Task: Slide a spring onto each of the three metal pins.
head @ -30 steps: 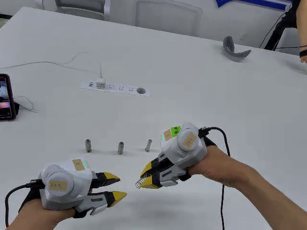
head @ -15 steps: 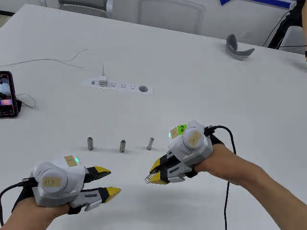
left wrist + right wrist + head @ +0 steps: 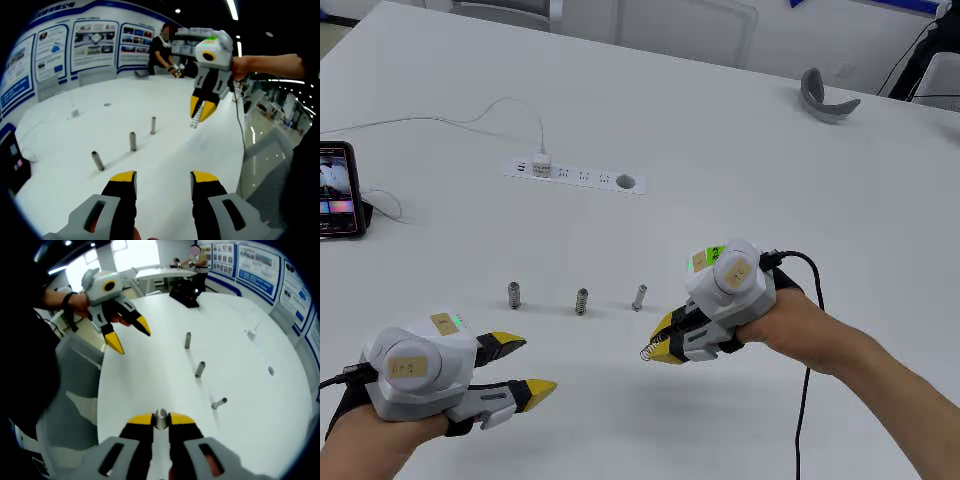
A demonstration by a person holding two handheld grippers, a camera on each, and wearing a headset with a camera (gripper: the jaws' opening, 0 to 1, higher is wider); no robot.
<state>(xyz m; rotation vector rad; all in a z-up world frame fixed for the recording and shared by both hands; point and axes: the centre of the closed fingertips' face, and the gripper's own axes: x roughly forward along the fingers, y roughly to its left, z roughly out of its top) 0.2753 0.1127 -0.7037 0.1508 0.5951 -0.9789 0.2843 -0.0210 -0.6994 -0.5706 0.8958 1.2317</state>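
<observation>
Row of three short grey metal pins (image 3: 133, 141) stands upright on the white worktop (image 3: 750, 190). The left pin (image 3: 514, 295) and middle pin (image 3: 581, 301) look thicker and ribbed, so each probably has a spring on it already, though they're too small to be sure. The right pin (image 3: 639, 297) looks thin and smooth, likely bare. The right tongs (image 3: 662, 346) are pressed together on a small silver coil spring (image 3: 647, 352). It sticks out past the yellow tips, held off the worktop, near the right pin on the person's side and not touching it. The right gripper view shows that spring end-on between the tips. The left tongs (image 3: 535, 362) are spread and empty, hovering at the near left, apart from the pins. Judgement: two of three done and the last spring is in hand. What's left is to line it up over the right pin, slide it down and let go.
</observation>
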